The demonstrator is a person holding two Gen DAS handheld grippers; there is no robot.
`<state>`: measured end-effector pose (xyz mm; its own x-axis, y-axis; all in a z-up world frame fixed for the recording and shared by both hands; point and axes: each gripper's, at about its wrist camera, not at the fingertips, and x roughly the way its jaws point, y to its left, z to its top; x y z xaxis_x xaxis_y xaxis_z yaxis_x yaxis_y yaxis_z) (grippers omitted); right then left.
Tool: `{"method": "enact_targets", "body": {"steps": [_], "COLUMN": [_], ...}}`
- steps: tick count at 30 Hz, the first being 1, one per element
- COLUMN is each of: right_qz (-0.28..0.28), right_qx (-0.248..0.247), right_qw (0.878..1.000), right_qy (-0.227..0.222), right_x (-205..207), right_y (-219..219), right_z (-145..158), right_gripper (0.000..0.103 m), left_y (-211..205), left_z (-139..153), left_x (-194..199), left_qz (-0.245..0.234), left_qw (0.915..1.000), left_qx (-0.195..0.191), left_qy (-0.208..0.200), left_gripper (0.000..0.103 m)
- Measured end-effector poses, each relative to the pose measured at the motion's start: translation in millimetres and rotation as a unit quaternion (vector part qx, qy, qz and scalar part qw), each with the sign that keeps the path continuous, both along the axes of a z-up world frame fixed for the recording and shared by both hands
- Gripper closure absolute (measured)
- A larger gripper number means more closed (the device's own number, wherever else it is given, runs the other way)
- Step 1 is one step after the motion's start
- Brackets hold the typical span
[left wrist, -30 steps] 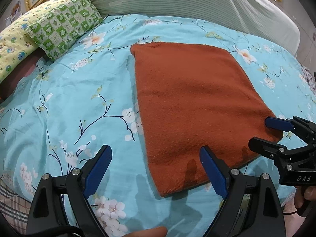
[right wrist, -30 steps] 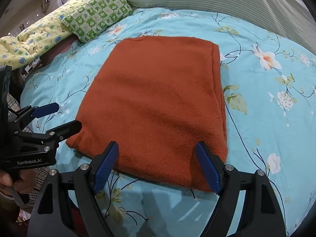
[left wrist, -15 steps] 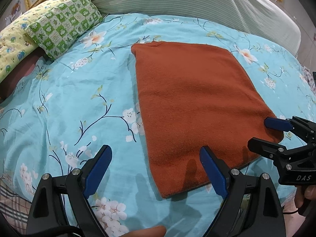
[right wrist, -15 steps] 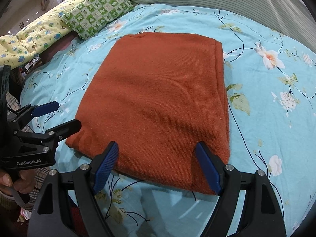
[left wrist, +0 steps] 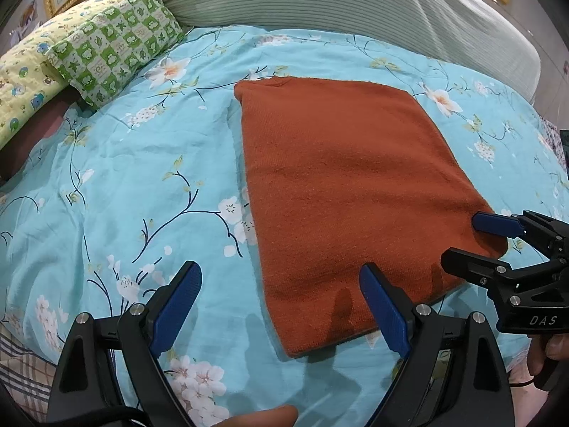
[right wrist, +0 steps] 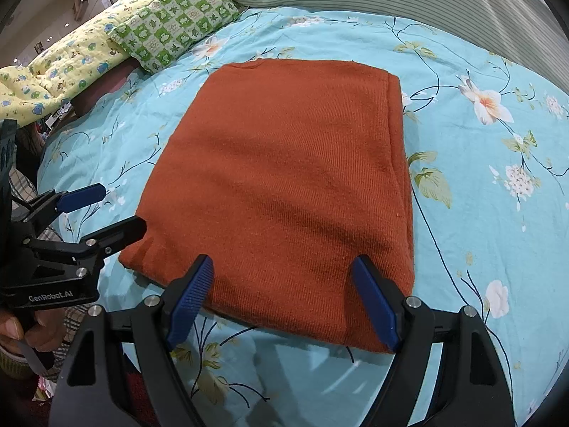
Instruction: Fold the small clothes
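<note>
A rust-orange knitted garment (left wrist: 341, 185) (right wrist: 284, 178) lies folded into a flat rectangle on the turquoise floral bedspread (left wrist: 124, 178). My left gripper (left wrist: 281, 302) hovers open above the garment's near left corner, nothing between its blue pads. My right gripper (right wrist: 284, 299) hangs open over the near edge of the garment, also empty. Each gripper shows in the other's view: the right gripper (left wrist: 473, 238) at the garment's near right corner, the left gripper (right wrist: 106, 210) at its near left corner.
A green checked pillow (left wrist: 113, 46) and a yellow printed pillow (left wrist: 21, 74) lie at the far left. A striped grey-green bolster (left wrist: 355, 10) runs along the far side. A plaid cloth (left wrist: 21, 373) shows at the near left edge. A hand (right wrist: 21, 334) grips the left handle.
</note>
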<state>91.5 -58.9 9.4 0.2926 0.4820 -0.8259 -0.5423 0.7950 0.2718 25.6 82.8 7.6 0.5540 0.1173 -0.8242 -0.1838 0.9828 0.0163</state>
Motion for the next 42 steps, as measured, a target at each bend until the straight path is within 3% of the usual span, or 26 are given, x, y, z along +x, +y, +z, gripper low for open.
{"method": "enact_targets", "body": {"steps": [42], "right_qz": [-0.027], "right_qx": [0.03], "right_qw": [0.999], "right_qy": [-0.013], "right_x": [1.4], "right_y": [-12.7], "right_z": [13.0], "right_gripper": [0.022], "left_y": [-10.9], "left_z": [17.5], "left_x": [-14.1], "left_qz": [-0.003], "left_qw": [0.9994], "left_qx": [-0.007], "left_qy": [-0.034], "left_gripper": [0.012]}}
